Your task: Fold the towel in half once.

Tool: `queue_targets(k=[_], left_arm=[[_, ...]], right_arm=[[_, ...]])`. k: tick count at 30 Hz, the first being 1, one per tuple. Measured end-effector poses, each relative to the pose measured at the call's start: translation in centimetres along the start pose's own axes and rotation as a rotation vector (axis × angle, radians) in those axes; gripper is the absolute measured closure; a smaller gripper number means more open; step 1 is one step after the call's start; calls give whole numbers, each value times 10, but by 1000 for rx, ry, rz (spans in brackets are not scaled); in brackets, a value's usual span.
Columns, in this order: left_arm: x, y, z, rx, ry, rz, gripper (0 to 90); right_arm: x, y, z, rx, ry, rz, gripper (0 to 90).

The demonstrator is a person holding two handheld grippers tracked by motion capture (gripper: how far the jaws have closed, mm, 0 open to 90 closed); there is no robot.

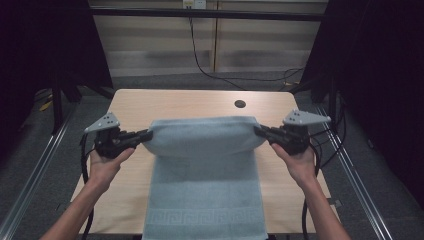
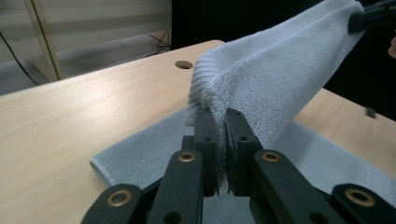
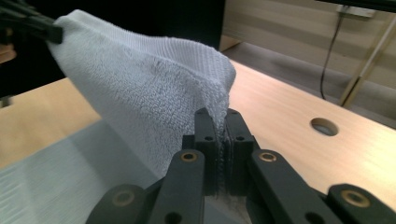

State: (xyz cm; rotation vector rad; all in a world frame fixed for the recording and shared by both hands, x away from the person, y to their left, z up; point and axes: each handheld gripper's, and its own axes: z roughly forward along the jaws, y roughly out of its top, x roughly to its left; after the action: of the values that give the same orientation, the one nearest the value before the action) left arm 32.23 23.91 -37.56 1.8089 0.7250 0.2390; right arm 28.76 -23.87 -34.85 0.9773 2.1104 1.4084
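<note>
Towel [image 1: 202, 165] — I had its far corners clamped in left gripper [image 1: 145, 135] at nine o'clock and right gripper [image 1: 260, 131] at three — raised for folding.

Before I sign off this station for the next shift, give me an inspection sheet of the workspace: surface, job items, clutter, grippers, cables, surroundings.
Surface: wooden table, with a round hole near its far edge.
Job's things: one pale blue towel; its far end is lifted off the table, its near end lies flat and reaches the near edge.
Clutter: nothing seen.
Grippers: left gripper shut on the towel's left corner; right gripper shut on the right corner; the towel sags between them.
Cables: one trails from each gripper; a black cable hangs down the far wall.
Surroundings: metal rails on the floor at both sides, dark curtains, pale wall panels.
</note>
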Motion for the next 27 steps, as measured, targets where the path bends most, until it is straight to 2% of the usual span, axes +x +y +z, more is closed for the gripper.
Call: queue_targets(k=[2,3,4,5,6,10,11,12,13,14,17,19,21,23,25,27], left_arm=[[-8,-13,-7,8,3,3,850],[-13,-20,-9,9,-10,-3,850],[-13,-20,-9,9,-10,-3,849],[-19,-36,-9,25,-8,7,846],[-21,-45,-8,36,-20,-7,846],[-31,-85,-3,101,-53,-21,840],[-31,-85,-3,101,-53,-21,836],[-34,-101,-5,126,-60,-21,831],[-36,-107,-5,157,-59,-8,826],[-38,-111,-4,189,-67,-12,825],[-44,-121,-5,226,-90,-23,826],[-49,-126,-6,245,-106,-8,814],[-53,-130,-8,266,-88,7,782],[-56,-133,-14,269,-101,-4,759],[-60,-135,-21,258,-118,6,745],[-62,-137,-29,236,-139,-7,697]], right_arm=[[13,-12,-12,4,23,-6,868],[19,-19,-16,9,36,-10,868],[19,-19,-16,9,36,-10,868],[31,-36,-20,38,34,-22,867],[35,-47,-20,51,39,-19,866],[45,-89,-17,102,74,28,860],[45,-89,-17,102,74,28,860],[50,-107,-19,140,76,32,844],[54,-114,-19,175,65,21,835],[58,-120,-20,209,56,17,836],[68,-135,-25,236,75,26,831],[73,-143,-31,237,84,49,810],[78,-150,-34,268,97,47,760],[82,-156,-40,280,102,58,732],[84,-160,-50,289,111,97,714],[84,-163,-60,258,124,135,697]])
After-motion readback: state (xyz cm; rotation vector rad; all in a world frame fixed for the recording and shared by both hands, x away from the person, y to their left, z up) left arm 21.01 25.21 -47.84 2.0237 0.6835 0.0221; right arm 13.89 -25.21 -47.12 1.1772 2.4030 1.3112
